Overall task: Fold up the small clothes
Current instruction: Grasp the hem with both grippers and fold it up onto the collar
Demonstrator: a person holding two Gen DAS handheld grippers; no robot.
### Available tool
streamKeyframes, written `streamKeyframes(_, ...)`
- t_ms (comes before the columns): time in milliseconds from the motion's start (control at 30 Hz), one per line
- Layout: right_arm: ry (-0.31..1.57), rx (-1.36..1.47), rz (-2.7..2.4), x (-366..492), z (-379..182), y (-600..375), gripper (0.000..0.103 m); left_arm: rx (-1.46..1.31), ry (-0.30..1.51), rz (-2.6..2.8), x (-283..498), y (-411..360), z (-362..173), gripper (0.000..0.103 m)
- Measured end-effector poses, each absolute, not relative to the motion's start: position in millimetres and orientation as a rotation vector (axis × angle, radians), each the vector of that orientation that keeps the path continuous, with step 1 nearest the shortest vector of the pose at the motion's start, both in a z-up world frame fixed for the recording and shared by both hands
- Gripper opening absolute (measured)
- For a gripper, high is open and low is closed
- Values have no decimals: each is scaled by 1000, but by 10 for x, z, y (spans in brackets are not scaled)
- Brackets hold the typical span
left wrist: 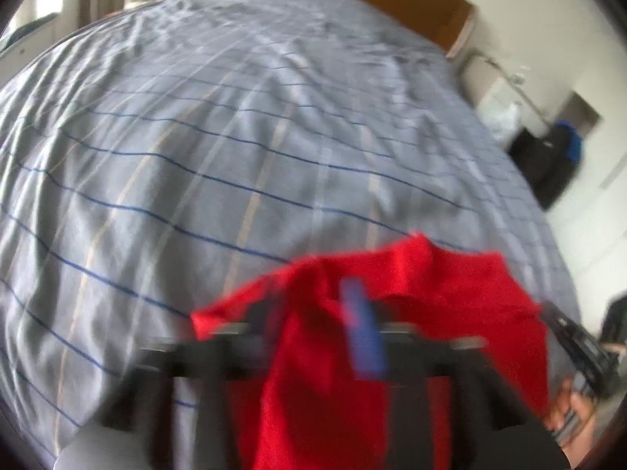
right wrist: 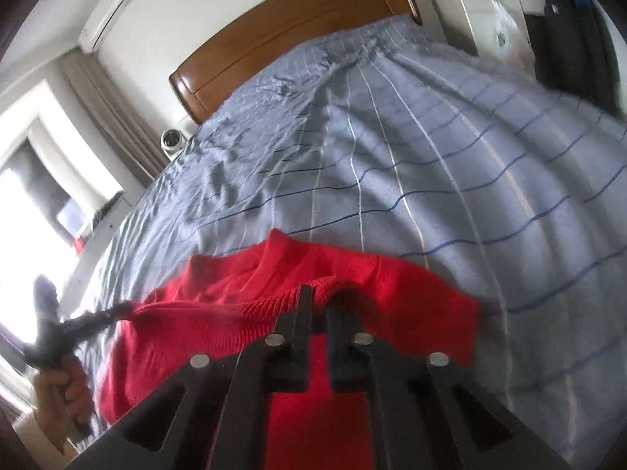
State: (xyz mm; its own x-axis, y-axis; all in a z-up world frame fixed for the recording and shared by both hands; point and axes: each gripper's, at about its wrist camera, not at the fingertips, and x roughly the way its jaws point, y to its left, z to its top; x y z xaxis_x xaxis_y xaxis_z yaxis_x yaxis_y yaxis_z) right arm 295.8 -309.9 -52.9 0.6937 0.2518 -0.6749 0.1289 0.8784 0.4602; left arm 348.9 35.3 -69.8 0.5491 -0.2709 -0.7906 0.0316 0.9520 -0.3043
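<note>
Tension matters here: the red garment (right wrist: 274, 305) hangs over the striped bedsheet (right wrist: 431, 180), right gripper (right wrist: 319, 309) clamped on its ribbed hem, left gripper (left wrist: 325, 333) seemingly pinching it too (blurry). I'd keep both edges level while lowering.

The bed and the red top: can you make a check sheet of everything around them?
Surface: bed with wrinkled grey striped sheet.
Job's things: red top, held up at its edge over the sheet's near end.
Clutter: nothing seen on the sheet.
Grippers: right gripper shut on the top's ribbed edge; left gripper blurred, seems shut on the top.
Cables: nothing seen.
Surroundings: wooden headboard, window, air conditioner, small white camera.
</note>
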Motion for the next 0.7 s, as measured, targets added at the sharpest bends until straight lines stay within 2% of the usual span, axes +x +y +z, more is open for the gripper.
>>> streamKeyframes(33, 805, 526, 44, 2994, -542, -3157, 29, -291, 960, -159, 3503, 404, -662, 75)
streamKeyframes(67, 794, 536, 29, 2961, -520, -3211, 42, -324, 932, -156, 3478, 474, -609, 75)
streamKeyframes(100, 770, 548, 12, 2940, -461, -3266, 46, -350, 911, -170, 3413, 538, -558, 77)
streamKeyframes(200, 742, 506, 67, 2810, -226, -3231, 46, -355, 891, -229, 3138, 614, -445, 78)
streamKeyframes(267, 759, 453, 188, 2709, -120, -3041, 46, -316, 890, -299, 2890, 565, -441, 88)
streamKeyframes(300, 775, 438, 248, 2666, -117, -2942, 47, -283, 898, -317, 2750, 519, -493, 98)
streamKeyframes(333, 798, 435, 311, 2603, -153, -2848, 48, -240, 917, -320, 2636, 468, -581, 99)
streamKeyframes(400, 870, 415, 349, 2515, -329, -2730, 56, -137, 988, -272, 2543, 409, -744, 95)
streamKeyframes(433, 924, 373, 310, 2470, -469, -2710, 56, -106, 1018, -231, 2474, 416, -791, 82)
streamKeyframes(467, 973, 323, 230, 2418, -586, -2738, 54, -105, 1026, -217, 2352, 469, -786, 79)
streamKeyframes(500, 995, 300, 145, 2332, -651, -2819, 47, -135, 1014, -239, 2196, 535, -732, 80)
streamKeyframes(533, 956, 334, 101, 2165, -605, -2960, 45, -161, 991, -254, 2017, 596, -653, 84)
streamKeyframes(600, 886, 373, 66, 1910, -452, -3125, 51, -169, 928, -258, 1605, 663, -491, 98)
streamKeyframes(667, 828, 391, 63, 1659, -301, -3270, 69, -149, 876, -260, 1218, 635, -404, 98)
streamKeyframes(700, 825, 391, 64, 1585, -271, -3295, 70, -135, 875, -263, 1081, 590, -413, 99)
